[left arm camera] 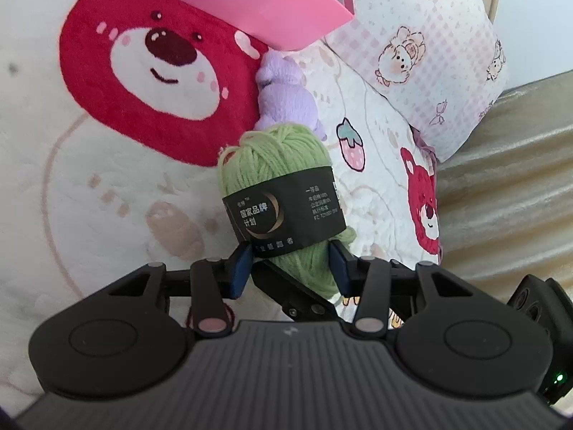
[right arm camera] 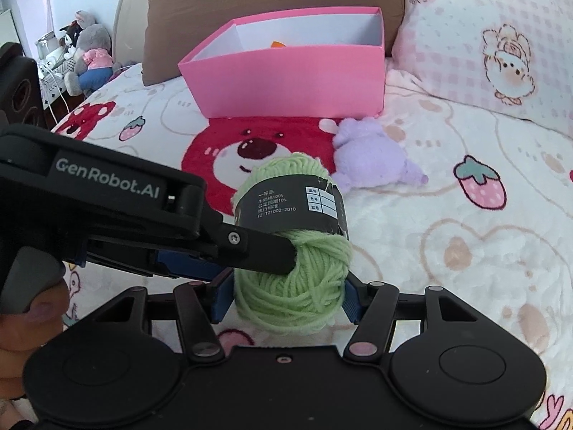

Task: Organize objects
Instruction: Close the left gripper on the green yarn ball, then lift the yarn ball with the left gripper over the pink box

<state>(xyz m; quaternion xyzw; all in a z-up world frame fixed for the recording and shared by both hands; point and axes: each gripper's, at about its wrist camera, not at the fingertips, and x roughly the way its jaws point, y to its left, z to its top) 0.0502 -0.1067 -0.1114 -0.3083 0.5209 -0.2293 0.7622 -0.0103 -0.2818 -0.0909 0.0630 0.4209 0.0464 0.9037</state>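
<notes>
A light green yarn ball (left arm camera: 279, 186) with a black paper label hangs above the bed blanket. My left gripper (left arm camera: 290, 268) is shut on it, blue pads pressing the label's lower edge. In the right wrist view the same yarn ball (right arm camera: 297, 272) sits between the blue pads of my right gripper (right arm camera: 286, 299), which press its sides. The left gripper comes in from the left there, and one of its black fingers (right arm camera: 258, 247) lies against the yarn. An open pink box (right arm camera: 286, 79) stands behind on the bed, also at the top of the left wrist view (left arm camera: 250, 7).
A purple plush toy (right arm camera: 372, 157) lies just in front of the box. Something orange (right arm camera: 277, 43) shows inside the box. A pink patterned pillow (right arm camera: 501, 53) and a brown pillow (right arm camera: 250, 0) lie behind. Plush toys (right arm camera: 89, 57) sit beyond the bed's left edge. A hand (right arm camera: 21, 322) holds the left gripper.
</notes>
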